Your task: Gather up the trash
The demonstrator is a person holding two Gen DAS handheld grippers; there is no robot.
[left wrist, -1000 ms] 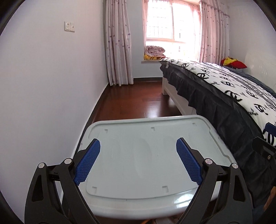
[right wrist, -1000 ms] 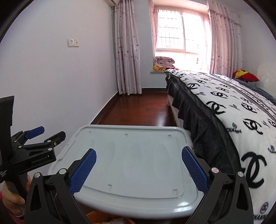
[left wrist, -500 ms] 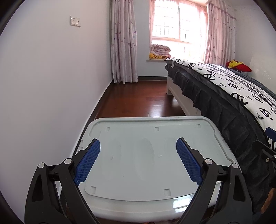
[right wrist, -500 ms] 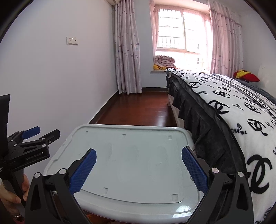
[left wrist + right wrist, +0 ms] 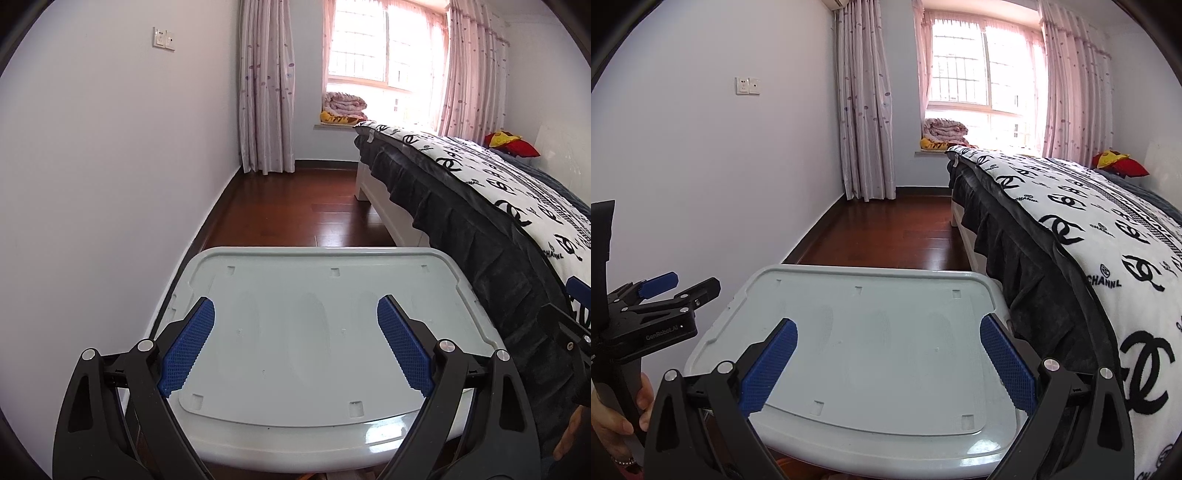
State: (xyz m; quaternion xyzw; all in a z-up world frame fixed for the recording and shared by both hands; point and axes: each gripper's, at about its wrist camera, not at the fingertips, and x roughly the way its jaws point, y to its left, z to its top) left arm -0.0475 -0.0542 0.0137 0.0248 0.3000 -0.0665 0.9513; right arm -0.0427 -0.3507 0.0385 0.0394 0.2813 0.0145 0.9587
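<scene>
Two hand-held grippers hang over a pale grey plastic lid [image 5: 317, 332]: the left hand-held gripper [image 5: 295, 347] and the right hand-held gripper [image 5: 886, 363] both have blue pads spread wide, holding nothing. No trash is visible. A bed [image 5: 1089, 229] with a black-and-white blanket runs toward two o'clock; a window [image 5: 384, 48] sits at twelve.

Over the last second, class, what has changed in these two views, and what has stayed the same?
Only the viewpoints shifted: the left tool tipped upward slightly, showing more wall and window, and the right tool drifted a little. Nothing was gripped or released. Both tools stay open and empty above the grey bin lid, which lies unmoved beside the bed.
</scene>
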